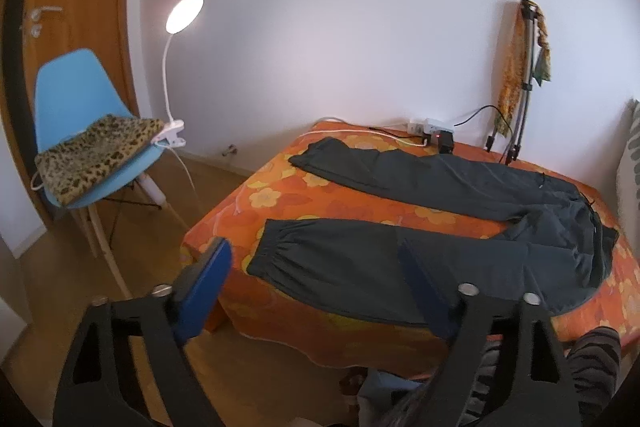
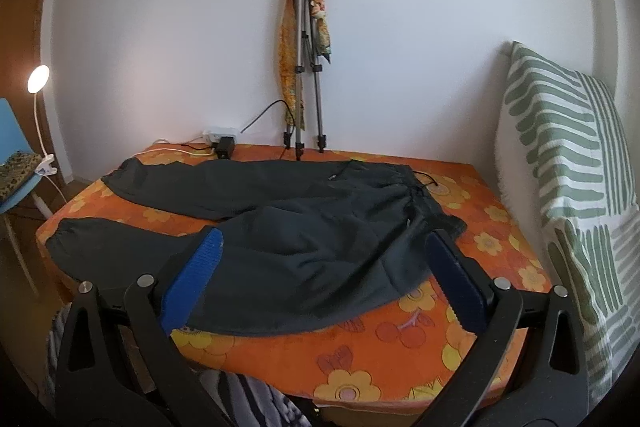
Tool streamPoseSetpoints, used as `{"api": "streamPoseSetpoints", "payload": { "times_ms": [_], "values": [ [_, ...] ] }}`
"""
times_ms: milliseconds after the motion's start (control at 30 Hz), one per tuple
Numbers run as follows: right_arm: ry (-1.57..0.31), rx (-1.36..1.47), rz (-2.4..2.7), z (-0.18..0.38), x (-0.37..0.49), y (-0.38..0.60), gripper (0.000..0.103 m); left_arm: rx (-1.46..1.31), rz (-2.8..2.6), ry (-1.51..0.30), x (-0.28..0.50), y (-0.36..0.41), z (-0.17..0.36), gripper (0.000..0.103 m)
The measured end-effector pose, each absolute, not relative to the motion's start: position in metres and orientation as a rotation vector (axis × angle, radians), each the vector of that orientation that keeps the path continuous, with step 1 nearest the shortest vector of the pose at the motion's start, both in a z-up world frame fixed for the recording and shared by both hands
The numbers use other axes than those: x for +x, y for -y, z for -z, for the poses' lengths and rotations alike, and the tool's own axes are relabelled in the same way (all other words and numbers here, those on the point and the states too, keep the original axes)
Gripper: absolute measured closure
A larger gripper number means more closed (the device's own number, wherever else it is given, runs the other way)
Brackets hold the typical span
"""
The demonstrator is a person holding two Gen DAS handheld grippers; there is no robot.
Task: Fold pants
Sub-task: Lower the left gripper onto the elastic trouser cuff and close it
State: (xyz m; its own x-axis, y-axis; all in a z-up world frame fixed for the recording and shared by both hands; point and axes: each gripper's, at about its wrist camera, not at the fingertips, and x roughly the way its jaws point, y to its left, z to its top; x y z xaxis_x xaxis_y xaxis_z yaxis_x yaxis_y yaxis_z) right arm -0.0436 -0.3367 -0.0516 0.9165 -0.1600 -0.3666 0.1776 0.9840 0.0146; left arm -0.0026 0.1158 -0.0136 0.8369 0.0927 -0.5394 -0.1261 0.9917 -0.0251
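Left wrist view: left gripper (image 1: 316, 267) jaws spread wide, nothing between the pads, hovering above the near-left edge of the bed (image 1: 280, 195). Dark pants (image 1: 440, 219) lie flat on the orange floral cover, legs splayed in a V toward the left, waistband to the right. Near leg's cuff sits just past the left blue pad (image 1: 204, 287). Blue chair (image 1: 72, 99) with a leopard-print cushion (image 1: 96, 155) and a clip-on lamp (image 1: 184, 15) stands off to the left; tripod (image 1: 524, 79) leans on the wall.

Right wrist view: right gripper (image 2: 324, 259) also wide, empty, above the near edge of the bed (image 2: 360, 359). Pants (image 2: 300, 223) seat and waistband lie between its pads in the frame, not touched. Striped pillow (image 2: 568, 155) at right, tripod (image 2: 306, 67) behind.
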Motion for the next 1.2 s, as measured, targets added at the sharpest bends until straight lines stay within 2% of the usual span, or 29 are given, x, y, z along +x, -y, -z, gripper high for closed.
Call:
{"api": "streamPoseSetpoints", "payload": {
  "times_ms": [200,267,433,567,700,900,1067,1200],
  "values": [
    [-0.376,0.026,0.121,0.043,-0.023,0.335,0.01,-0.09,-0.128,-0.62,0.019,-0.145,0.025,0.047],
    [-0.384,0.014,0.102,0.04,-0.014,0.332,0.013,-0.12,-0.117,-0.635,0.026,-0.154,0.029,0.049],
    [-0.408,0.01,0.051,0.033,0.014,0.327,0.014,-0.128,-0.107,-0.653,0.053,-0.168,0.032,0.052],
    [-0.448,0.017,0.03,0.029,0.049,0.329,0.024,-0.14,-0.087,-0.664,0.082,-0.179,0.03,0.055],
    [-0.486,0.028,0.007,0.025,0.087,0.333,0.025,-0.144,-0.083,-0.667,0.113,-0.188,0.028,0.062],
    [-0.557,0.032,-0.047,0.032,0.135,0.334,0.028,-0.164,-0.057,-0.695,0.153,-0.196,0.033,0.062],
    [-0.617,0.04,-0.093,0.046,0.17,0.327,0.038,-0.189,-0.041,-0.704,0.167,-0.198,0.038,0.068],
    [-0.674,0.024,-0.164,0.063,0.179,0.313,0.046,-0.176,-0.038,-0.742,0.166,-0.2,0.049,0.078]
  ]
}}
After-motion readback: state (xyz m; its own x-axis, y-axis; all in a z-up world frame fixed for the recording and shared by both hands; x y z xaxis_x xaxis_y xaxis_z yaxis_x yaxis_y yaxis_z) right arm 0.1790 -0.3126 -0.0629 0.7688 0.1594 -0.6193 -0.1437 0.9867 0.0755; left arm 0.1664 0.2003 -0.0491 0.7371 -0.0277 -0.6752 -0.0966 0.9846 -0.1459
